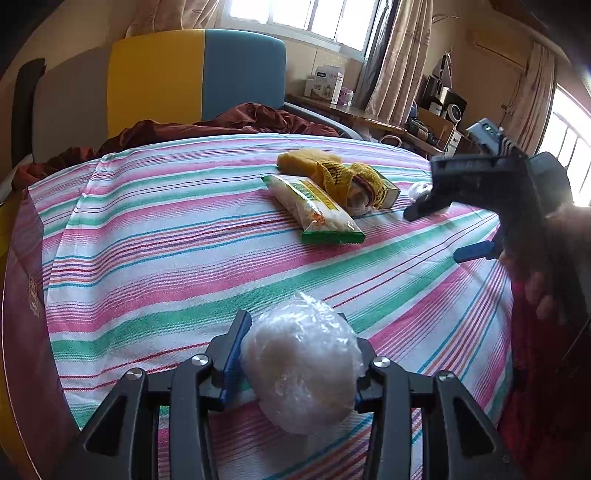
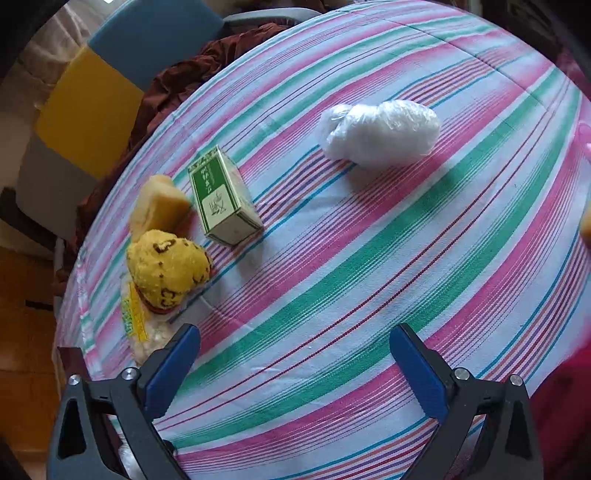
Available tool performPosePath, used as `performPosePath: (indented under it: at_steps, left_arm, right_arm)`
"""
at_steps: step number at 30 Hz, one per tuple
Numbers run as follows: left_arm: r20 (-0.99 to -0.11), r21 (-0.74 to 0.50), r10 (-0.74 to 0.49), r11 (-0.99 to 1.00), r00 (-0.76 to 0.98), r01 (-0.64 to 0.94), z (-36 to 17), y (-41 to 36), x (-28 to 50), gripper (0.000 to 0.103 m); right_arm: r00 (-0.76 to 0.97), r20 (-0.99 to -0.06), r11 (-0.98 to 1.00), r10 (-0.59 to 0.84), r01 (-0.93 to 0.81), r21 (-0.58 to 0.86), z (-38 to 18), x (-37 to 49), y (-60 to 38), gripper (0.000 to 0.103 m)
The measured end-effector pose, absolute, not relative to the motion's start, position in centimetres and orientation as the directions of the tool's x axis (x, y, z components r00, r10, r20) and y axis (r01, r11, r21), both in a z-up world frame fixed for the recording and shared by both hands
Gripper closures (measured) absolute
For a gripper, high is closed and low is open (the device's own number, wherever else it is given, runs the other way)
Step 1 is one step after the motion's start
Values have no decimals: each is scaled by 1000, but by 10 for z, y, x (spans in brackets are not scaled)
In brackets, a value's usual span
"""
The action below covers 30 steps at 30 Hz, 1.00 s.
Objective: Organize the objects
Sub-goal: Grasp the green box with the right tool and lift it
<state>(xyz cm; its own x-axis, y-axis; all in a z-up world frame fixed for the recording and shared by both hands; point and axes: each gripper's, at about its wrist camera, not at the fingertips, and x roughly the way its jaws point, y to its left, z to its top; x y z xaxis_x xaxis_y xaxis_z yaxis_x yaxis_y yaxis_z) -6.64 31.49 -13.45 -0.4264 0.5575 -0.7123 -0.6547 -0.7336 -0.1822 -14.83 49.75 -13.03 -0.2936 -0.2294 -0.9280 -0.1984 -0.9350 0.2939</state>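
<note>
Left claw (image 1: 299, 363) is clamped on a white wrapped bundle (image 1: 301, 369) just over the striped bed (image 1: 147, 236), while right claw (image 2: 295, 373), jaws apart & empty, aims at another white bag (image 2: 380, 133) ahead, slightly right, long axis prob. crosswise to claw.

Daylight is pouring through blown-out windows (image 1: 314, 18), washing the striped bedspread (image 1: 184, 229) brightly; soft shadows are trailing items, fisheye distortion is bending its edges, and the corners are darkening.
</note>
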Motion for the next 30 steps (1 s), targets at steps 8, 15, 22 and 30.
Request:
performPosePath:
  at_steps: [8, 15, 22, 30]
  left_arm:
    - [-704, -218, 579, -727, -411, -651, -135, 310, -68, 59]
    - [-703, -224, 583, -726, -408, -650, -136, 309, -69, 59]
    - [-703, -225, 583, -726, -407, -650, -136, 309, -70, 59]
    - [-700, -240, 591, -723, -400, -648, -137, 309, -71, 59]
  right_arm:
    - [-325, -908, -903, -265, -247, 352, -122, -146, 517, 0]
    - [-463, -848, -894, -259, -217, 391, -86, -164, 526, 0]
    - [-414, -887, -966, -206, -59, 252, -86, -232, 472, 5]
    - [-336, -937, -994, -100, -8, 109, -129, -255, 454, 55]
